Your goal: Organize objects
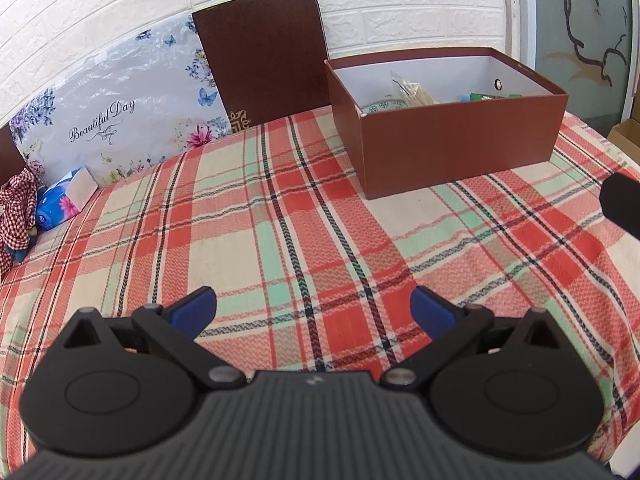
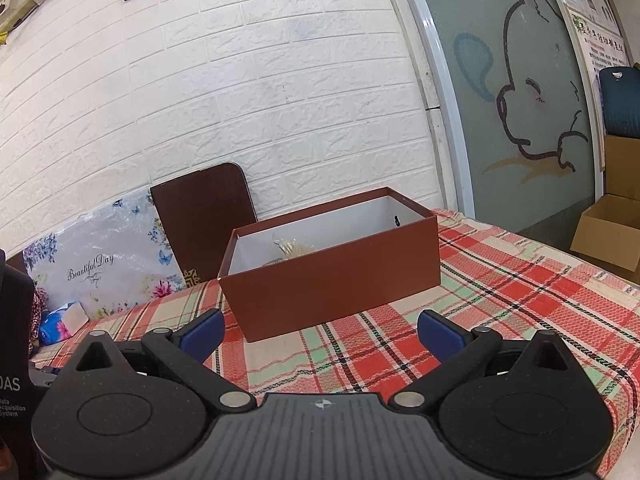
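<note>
A brown open box [image 1: 456, 136] with a white inside stands on the plaid tablecloth [image 1: 280, 220] at the back right. It holds a clear bag of pale sticks [image 1: 412, 90], a patterned round dish [image 1: 380, 106] and something green [image 1: 492, 96]. My left gripper [image 1: 314, 308] is open and empty, low over the cloth, well in front and left of the box. In the right wrist view the box [image 2: 332, 280] sits just ahead of my right gripper [image 2: 320, 332], which is open and empty.
A floral "Beautiful Day" board [image 1: 120, 120] and a dark brown board [image 1: 260, 56] lean on the white brick wall. A blue tissue pack [image 1: 64, 200] and a checked red cloth [image 1: 18, 208] lie at the far left. Cardboard boxes [image 2: 608, 232] stand beyond the table's right edge.
</note>
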Tool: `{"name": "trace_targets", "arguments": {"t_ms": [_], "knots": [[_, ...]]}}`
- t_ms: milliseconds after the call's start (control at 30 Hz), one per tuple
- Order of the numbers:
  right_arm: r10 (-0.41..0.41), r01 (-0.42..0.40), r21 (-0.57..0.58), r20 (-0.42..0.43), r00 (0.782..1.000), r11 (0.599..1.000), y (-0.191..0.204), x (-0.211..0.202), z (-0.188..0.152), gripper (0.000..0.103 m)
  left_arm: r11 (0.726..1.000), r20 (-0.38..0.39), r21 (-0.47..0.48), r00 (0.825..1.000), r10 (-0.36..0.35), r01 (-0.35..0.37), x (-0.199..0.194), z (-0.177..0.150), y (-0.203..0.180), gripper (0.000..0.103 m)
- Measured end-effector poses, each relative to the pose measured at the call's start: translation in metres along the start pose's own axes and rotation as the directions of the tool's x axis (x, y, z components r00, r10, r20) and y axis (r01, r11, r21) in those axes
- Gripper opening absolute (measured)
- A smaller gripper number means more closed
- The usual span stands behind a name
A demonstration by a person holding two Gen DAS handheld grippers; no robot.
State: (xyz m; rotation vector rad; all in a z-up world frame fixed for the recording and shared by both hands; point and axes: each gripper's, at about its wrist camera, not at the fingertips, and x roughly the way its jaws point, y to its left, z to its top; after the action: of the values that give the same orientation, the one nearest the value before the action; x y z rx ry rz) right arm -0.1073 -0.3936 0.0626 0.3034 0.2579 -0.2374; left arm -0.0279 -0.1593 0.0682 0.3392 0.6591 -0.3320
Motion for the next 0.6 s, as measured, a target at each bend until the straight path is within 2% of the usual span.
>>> {"name": "trace_targets", "arguments": {"t_ms": [600], "knots": [[-0.01, 0.01, 0.025, -0.029, 1.0, 1.0, -0.0081, 0.0077, -0.0062, 0.102, 0.999, -0.036, 0.008, 0.998, -0.047, 0.048, -0.0015, -0.0045, -0.0065, 0.103]]}}
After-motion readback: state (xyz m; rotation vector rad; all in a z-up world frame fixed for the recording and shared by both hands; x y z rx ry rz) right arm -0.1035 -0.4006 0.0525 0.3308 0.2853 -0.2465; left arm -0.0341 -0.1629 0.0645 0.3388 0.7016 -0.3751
